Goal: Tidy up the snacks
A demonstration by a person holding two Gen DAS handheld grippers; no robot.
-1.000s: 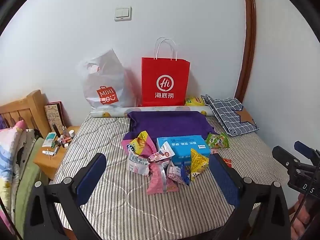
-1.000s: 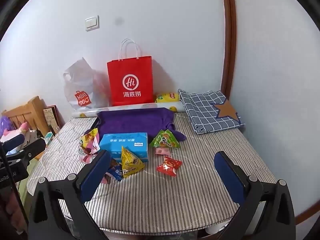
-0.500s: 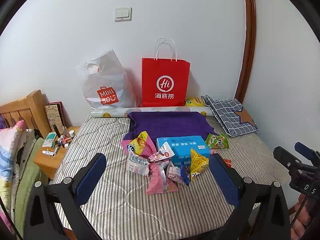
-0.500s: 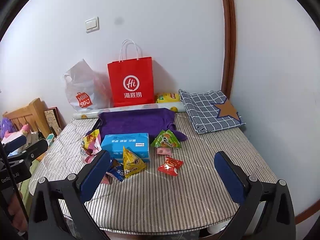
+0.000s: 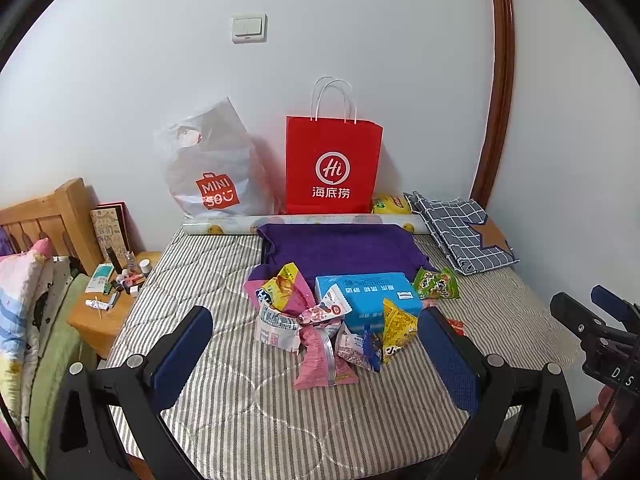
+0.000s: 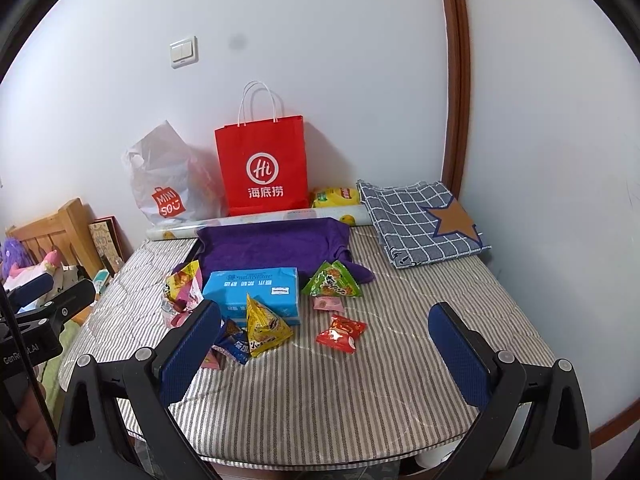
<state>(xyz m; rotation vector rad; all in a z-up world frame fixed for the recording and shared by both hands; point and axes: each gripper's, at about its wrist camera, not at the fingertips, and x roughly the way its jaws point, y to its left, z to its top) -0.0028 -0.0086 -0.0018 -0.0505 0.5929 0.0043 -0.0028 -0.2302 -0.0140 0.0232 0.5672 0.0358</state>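
Several snack packets lie heaped on a striped mattress (image 5: 248,408) around a blue box (image 5: 368,298) (image 6: 256,290). Among them are a pink packet (image 5: 320,360), a yellow pyramid packet (image 5: 396,330) (image 6: 264,326), a green packet (image 5: 436,284) (image 6: 332,280) and a red packet (image 6: 342,332). My left gripper (image 5: 316,364) hovers open near the mattress's front edge, short of the heap. My right gripper (image 6: 324,356) is open too, empty, in front of the red packet. A red paper bag (image 5: 334,164) (image 6: 264,168) stands against the wall.
A white plastic bag (image 5: 212,172) leans beside the red bag, with a paper roll (image 5: 304,224) in front. A purple cloth (image 5: 340,248) and a folded checked cloth (image 6: 420,220) lie at the back. A cluttered bedside stand (image 5: 108,304) sits left.
Both grippers have drifted slightly; in the right wrist view the scene slid a little down and right. Nothing was taken hold of or let go.
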